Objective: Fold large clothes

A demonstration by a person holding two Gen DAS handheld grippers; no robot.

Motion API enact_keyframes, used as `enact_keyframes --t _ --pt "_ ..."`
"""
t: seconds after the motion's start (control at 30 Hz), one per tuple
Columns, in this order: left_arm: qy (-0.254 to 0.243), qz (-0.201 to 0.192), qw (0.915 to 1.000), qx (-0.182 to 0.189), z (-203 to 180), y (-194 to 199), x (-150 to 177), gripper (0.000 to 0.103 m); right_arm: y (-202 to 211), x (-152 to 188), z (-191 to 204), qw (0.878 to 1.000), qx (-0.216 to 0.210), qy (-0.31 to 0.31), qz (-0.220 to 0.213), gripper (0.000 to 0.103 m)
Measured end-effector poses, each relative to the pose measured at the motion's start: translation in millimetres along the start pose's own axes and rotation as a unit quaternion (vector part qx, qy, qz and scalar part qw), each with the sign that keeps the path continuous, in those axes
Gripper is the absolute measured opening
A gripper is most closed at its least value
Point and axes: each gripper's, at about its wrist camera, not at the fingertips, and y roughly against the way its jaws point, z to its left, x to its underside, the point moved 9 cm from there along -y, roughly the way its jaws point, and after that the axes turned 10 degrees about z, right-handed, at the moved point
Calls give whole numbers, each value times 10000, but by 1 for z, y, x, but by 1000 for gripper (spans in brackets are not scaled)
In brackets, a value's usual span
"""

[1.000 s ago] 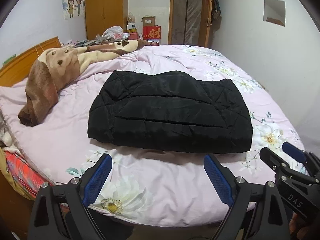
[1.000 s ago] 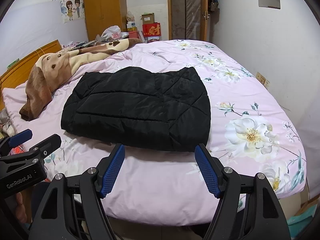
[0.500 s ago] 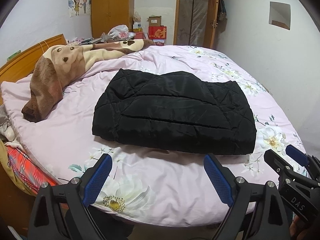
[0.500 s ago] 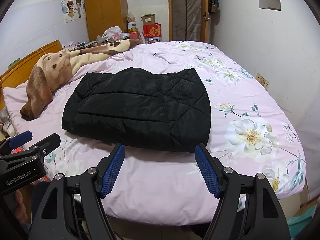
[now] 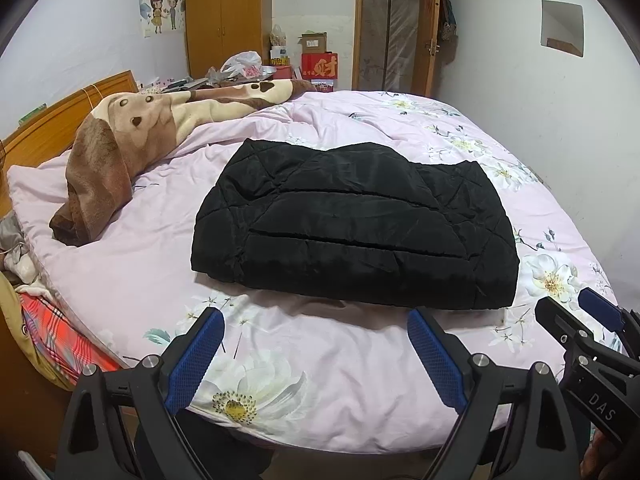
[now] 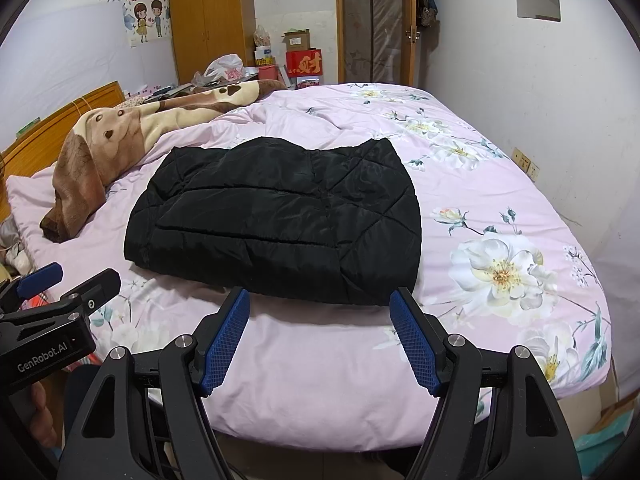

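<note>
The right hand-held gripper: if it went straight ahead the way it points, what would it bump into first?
Probably the near edge of the folded black quilted jacket on the pink floral bedspread. The right hand-held gripper is open and empty; whether it would clear the bedspread first is unclear.

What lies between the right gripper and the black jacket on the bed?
Only bare pink floral quilt separates the open right gripper from the black jacket; the right wrist view shows it.

I'm seeing the quilted jacket (image 5: 352, 232) showing slightly shiny black cloth, the bedspread (image 5: 320, 360) lying smooth and matt, my pads (image 6: 226, 336) looking finely knurled blue.
</note>
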Motion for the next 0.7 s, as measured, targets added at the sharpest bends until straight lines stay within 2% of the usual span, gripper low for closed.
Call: enact_keyframes --t 0.7 --pt "32 13 10000 -15 2 1 1 93 -1 1 0 10000 -4 12 16 72"
